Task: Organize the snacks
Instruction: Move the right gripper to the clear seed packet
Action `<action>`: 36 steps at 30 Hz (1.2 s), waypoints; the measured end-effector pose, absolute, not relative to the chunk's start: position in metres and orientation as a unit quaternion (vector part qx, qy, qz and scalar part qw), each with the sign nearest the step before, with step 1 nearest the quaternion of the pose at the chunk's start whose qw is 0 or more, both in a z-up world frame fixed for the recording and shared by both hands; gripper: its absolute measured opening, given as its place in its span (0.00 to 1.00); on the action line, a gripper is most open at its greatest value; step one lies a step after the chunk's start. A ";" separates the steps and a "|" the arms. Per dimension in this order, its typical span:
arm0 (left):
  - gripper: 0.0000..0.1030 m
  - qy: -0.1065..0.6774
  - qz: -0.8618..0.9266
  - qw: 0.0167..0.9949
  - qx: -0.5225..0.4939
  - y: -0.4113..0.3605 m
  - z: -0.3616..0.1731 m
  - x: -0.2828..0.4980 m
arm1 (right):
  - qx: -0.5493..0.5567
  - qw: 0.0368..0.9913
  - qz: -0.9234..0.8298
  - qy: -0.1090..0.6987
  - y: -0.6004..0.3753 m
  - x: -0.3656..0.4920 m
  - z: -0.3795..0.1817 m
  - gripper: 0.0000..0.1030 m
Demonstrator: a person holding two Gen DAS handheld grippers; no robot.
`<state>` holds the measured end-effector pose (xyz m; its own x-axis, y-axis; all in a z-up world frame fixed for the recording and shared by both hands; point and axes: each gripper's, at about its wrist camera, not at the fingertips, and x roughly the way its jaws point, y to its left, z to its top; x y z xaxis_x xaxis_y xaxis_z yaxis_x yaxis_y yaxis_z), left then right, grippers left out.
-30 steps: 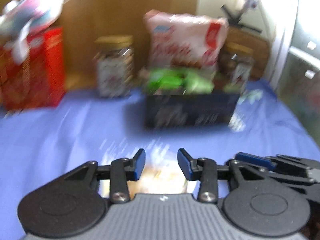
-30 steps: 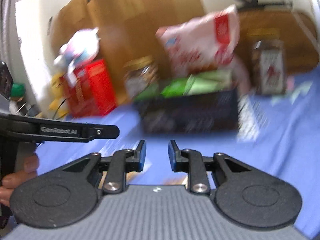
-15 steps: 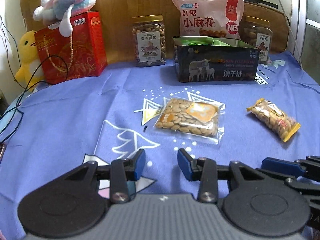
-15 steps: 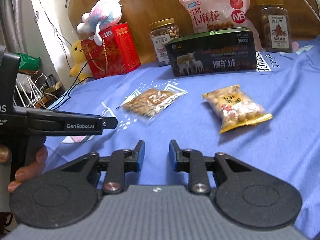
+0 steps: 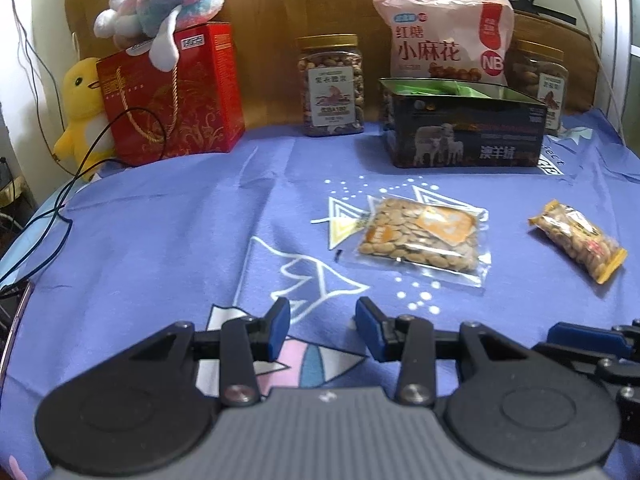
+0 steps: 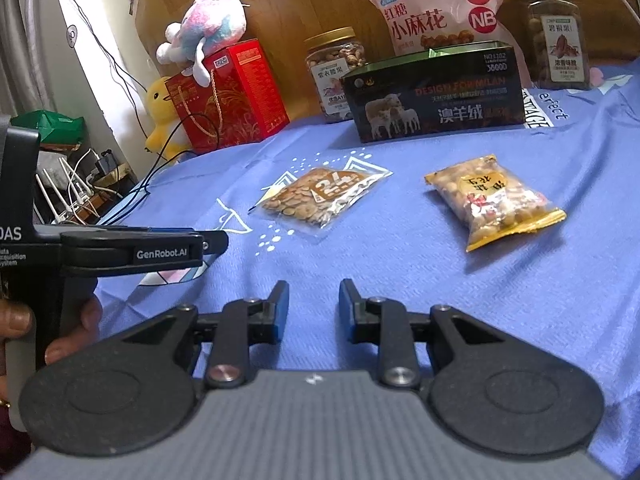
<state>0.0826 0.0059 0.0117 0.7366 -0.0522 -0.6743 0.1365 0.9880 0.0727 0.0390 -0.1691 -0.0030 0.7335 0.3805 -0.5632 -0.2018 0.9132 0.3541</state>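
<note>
Snacks and their landmark, the open dark tin [image 5: 464, 132]: one tin holds green packets, so loose items likely belong inside. Behind it, one pink bag [image 5: 444, 44] and two jars [image 5: 330, 86]. Before it on the desk [image 5: 160, 240], two packets: clear [image 5: 420, 238], yellow [image 6: 494, 200]. Your left gripper [image 5: 323, 328] and right gripper [image 6: 313, 306] fingers stand partly open, empty.

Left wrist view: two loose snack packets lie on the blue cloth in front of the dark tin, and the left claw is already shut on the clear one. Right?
Not quite. In the left wrist view the left claw is open and holds nothing; the clear packet lies on the cloth ahead of it, untouched. The rest holds: it and the yellow packet lie loose in front of the tin.
</note>
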 end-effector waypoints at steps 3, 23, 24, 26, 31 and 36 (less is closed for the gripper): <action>0.37 0.356 -0.047 0.932 0.058 0.009 0.010 0.086 | 0.134 0.921 0.157 0.330 -0.168 0.042 -0.003 0.30; 0.43 0.347 -0.007 0.935 0.068 0.034 -0.002 0.118 | 0.302 0.864 0.151 0.373 -0.194 0.084 -0.010 0.30; 0.43 0.346 -0.007 0.936 0.068 0.035 -0.002 0.119 | 0.312 0.860 0.150 0.374 -0.196 0.086 -0.010 0.30; 0.45 0.345 -0.005 0.936 0.069 0.036 -0.002 0.121 | 0.331 0.852 0.149 0.377 -0.199 0.088 -0.012 0.30; 0.46 0.342 -0.005 0.937 0.070 0.038 -0.003 0.125 | 0.383 0.829 0.141 0.383 -0.207 0.093 -0.017 0.30; 0.50 0.339 -0.002 0.938 0.069 0.040 -0.005 0.129 | 0.413 0.814 0.134 0.386 -0.210 0.099 -0.019 0.30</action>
<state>0.1288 0.0398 -0.0048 0.7696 0.0442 -0.6370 0.0501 0.9903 0.1293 0.0992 -0.2104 -0.0188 0.6662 0.5375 -0.5170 0.1001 0.6224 0.7762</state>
